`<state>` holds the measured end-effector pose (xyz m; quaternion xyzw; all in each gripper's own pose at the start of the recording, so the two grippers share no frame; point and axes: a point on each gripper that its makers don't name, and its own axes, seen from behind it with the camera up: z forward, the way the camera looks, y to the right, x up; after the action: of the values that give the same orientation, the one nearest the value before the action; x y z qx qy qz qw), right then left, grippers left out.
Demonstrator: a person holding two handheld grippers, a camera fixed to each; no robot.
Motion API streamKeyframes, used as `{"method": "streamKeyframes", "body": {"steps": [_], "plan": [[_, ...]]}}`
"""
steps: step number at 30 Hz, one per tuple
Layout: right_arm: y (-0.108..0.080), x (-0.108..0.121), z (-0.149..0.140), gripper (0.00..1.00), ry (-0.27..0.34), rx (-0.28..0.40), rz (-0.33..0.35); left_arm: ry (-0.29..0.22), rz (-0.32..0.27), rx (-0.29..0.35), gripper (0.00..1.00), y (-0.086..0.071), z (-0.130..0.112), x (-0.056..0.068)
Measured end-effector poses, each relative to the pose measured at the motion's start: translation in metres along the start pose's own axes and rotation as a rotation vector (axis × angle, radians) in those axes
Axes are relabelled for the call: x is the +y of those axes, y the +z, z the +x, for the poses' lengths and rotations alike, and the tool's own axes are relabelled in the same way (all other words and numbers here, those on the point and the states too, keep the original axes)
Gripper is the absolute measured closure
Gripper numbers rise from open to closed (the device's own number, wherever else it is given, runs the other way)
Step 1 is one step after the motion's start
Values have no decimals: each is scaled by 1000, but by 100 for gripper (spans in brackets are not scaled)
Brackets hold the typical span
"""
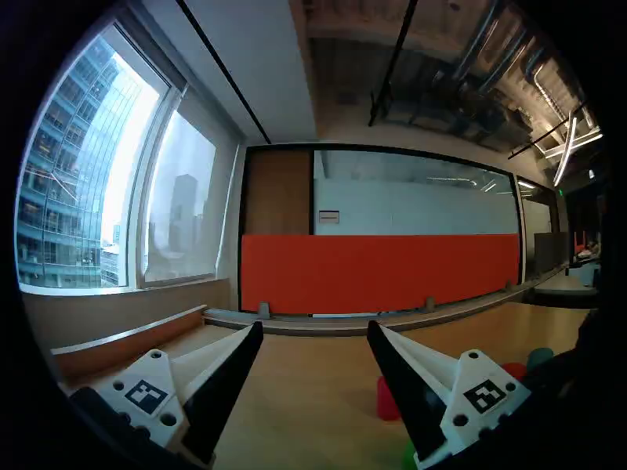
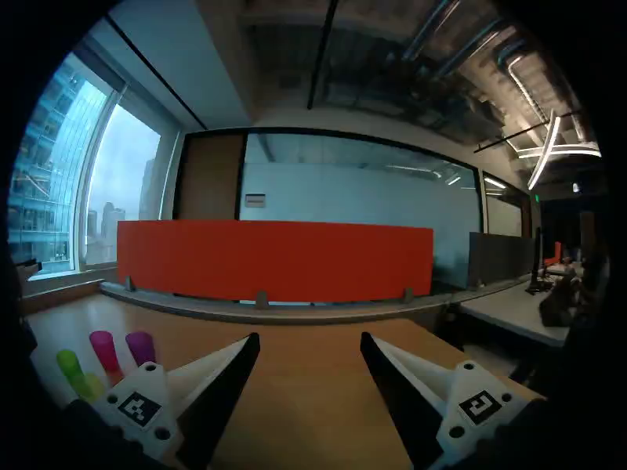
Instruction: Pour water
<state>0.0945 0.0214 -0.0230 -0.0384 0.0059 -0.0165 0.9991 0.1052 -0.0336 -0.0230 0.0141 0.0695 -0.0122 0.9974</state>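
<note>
The left claw [image 1: 314, 327] hangs wide open over the wooden bench [image 1: 313, 392], tips pointed at the orange panel [image 1: 376, 274] that runs along the bench's far edge, and it has hold of nothing. On the near side of that panel a red cup [image 1: 386, 399] stands on the bench, just beside the finger at the right of the left gripper view (part of it is hidden behind that finger). A scrap of green [image 1: 409, 456] sits nearer still, too cut off to name.

In the right gripper view the right claw [image 2: 309, 338] is likewise spread wide and empty, facing the same orange panel. Three small cups stand upright on the near side of the panel, towards its left end: a green cup [image 2: 69, 364], a pink cup [image 2: 103, 350] and a purple cup [image 2: 141, 347], close together in a row
</note>
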Motion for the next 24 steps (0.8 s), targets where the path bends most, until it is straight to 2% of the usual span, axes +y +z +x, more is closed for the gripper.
{"method": "streamKeyframes", "body": {"steps": [9, 18, 24], "plan": [[-1, -5, 0, 1, -15, -10, -17, 11, 29, -16, 1, 1, -25, -7], [-2, -15, 5, 1, -34, -13, -7, 4, 28, -27, 1, 1, -44, 0], [-3, -16, 2, 1, -38, -21, -10, 20, 26, -40, 1, 2, -53, 3]]}}
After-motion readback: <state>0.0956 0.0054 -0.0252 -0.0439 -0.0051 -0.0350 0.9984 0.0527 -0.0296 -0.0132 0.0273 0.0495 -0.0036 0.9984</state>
